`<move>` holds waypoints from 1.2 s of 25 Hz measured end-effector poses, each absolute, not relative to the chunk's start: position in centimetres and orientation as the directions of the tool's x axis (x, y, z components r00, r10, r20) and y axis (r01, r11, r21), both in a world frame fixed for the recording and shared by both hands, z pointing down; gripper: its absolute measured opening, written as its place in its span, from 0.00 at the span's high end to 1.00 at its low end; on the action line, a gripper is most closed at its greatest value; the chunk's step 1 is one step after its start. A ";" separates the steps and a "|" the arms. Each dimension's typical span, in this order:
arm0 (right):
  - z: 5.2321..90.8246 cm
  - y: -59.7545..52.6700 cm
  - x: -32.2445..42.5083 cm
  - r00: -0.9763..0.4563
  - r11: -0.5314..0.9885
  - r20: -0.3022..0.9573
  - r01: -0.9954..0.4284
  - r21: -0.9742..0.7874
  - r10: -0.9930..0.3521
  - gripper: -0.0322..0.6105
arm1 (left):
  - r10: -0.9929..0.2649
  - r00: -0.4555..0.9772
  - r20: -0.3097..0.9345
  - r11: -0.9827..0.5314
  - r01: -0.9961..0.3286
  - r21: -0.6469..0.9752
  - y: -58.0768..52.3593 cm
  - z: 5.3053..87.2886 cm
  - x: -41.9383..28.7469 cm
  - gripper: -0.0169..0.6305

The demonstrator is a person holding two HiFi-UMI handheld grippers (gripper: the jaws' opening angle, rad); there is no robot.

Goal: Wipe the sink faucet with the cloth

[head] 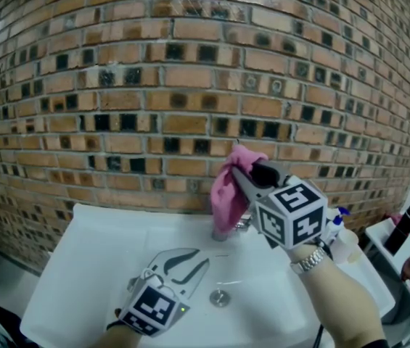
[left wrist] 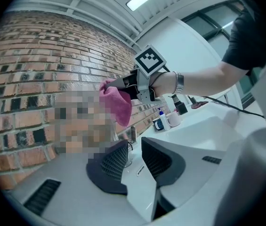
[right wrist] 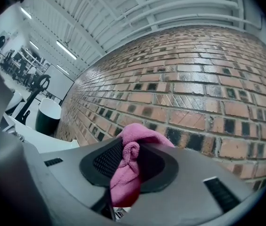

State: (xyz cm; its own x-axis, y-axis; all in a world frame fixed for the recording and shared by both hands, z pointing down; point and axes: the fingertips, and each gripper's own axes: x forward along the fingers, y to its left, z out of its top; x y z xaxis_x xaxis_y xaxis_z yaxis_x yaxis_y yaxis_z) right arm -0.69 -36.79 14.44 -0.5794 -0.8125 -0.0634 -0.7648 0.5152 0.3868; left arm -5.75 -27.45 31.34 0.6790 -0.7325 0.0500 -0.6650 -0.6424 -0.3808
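Two-handed setup, taken first from the head view: found the right gripper (head: pixel 243 171) raised before the brick wall (head: pixel 190 85), jaws clamped on the pink cloth (head: pixel 226 188), with the loose folds hanging just over the faucet (head: pixel 223 232) at the back of the white sink (head: pixel 103 227); could not settle contact between fabric and metal. Found the left gripper (head: pixel 186 261) low over the basin near the drain (head: pixel 220 297), jaws apart and empty. Judged the step in hand to be bringing the cloth down onto the faucet: would have done well to lower the hanging bulk enough to wrap the spout, then to rub along its length and round the base, keeping the hard jaw tips clear of the chrome and the left gripper out of the path. Next, in the left gripper view: saw ribbed dark pads (left wrist: pixel 114 161) set apart with nothing between them, the smooth glossy sink beneath, the short shiny faucet beyond, and the soft, nappy cloth drooping just above it from the right gripper. Noted a white cup (left wrist: pixel 173 119) farther along the rim. Last, in the right gripper view: saw meshed, rubbery pads pinched on a rolled fold of cloth, limp and plush, against rough, matt brick.
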 end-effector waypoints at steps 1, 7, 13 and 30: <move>14.4 -37.1 -0.5 -0.577 0.517 -0.063 -0.770 0.375 -0.814 0.78 | -0.732 0.679 0.051 -0.642 -0.664 -0.383 -27.5 31.4 -5.8 0.82; 14.3 -38.7 0.6 -0.558 0.517 -0.065 -0.801 0.301 -0.827 0.79 | -0.723 0.690 0.043 -0.650 -0.657 -0.381 -27.4 31.3 -5.6 0.82; 14.6 -40.0 1.6 -0.525 0.486 -0.071 -0.824 0.291 -0.848 0.79 | -0.723 0.690 0.039 -0.653 -0.664 -0.363 -27.4 31.3 -5.5 0.82; 16.3 -42.4 2.9 -0.491 0.458 -0.068 -0.847 0.271 -0.868 0.80 | -0.724 0.688 0.052 -0.650 -0.655 -0.385 -27.7 31.5 -5.6 0.82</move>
